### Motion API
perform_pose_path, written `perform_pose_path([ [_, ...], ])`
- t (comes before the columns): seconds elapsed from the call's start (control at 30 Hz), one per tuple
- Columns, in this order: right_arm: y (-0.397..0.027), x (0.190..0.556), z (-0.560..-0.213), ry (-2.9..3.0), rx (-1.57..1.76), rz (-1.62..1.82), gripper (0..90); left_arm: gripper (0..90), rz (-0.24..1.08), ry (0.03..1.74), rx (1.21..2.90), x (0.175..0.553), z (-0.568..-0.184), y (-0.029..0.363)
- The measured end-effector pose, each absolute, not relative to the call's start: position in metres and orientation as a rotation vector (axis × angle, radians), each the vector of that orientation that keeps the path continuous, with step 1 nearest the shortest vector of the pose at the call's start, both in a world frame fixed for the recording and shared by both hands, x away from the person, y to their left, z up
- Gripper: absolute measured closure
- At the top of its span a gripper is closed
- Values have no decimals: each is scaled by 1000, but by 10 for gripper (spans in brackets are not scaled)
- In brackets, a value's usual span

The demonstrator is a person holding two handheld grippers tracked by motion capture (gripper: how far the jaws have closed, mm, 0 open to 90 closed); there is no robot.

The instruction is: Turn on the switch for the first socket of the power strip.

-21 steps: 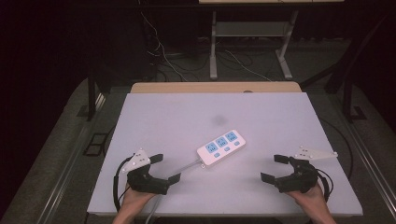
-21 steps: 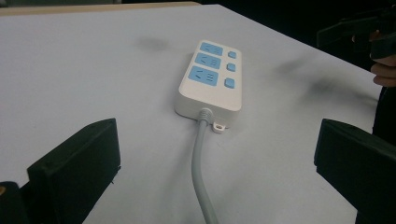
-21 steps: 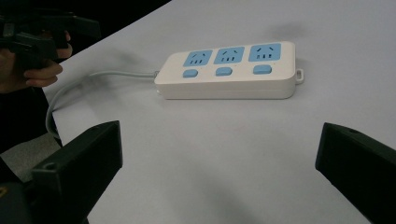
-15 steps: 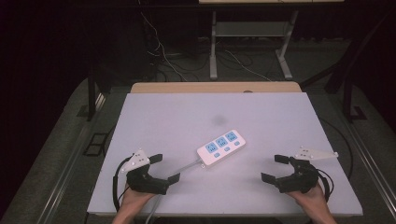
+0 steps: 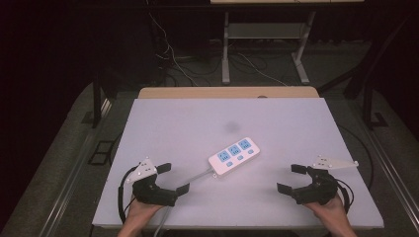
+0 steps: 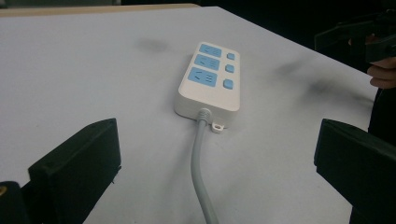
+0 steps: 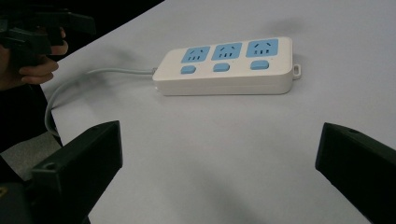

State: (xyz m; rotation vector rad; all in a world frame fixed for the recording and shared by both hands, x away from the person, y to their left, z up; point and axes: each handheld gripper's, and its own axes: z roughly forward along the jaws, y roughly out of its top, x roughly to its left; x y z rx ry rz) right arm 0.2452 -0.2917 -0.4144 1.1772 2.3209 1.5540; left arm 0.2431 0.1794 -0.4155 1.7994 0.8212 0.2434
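A white power strip (image 5: 234,155) with three blue sockets and three blue switches lies near the middle of the white table (image 5: 276,123). Its grey cable (image 5: 190,177) runs off toward the front edge. My left gripper (image 5: 173,177) rests at the front left, open and empty, its jaws wide apart and pointing at the power strip (image 6: 209,79) with the cable (image 6: 201,158) between them on the table. My right gripper (image 5: 293,177) rests at the front right, open and empty, facing the long side of the power strip (image 7: 229,65).
A wooden strip (image 5: 227,92) borders the table's far edge. Beyond it stand metal desk legs (image 5: 226,49) and loose cables (image 5: 173,59) on the dark floor. A hand holds each gripper at the table's front edge.
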Motion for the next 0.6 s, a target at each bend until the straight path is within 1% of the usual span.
perform_pose_path([
  [0.4, -293, 244, -415, 2321, 1180, 1549, 2, 0, 229, 820, 1832, 245, -412, 177],
  [0.6, -293, 243, -415, 2333, 1177, 1535, 2, 0, 207, 825, 1882, 249, -408, 174],
])
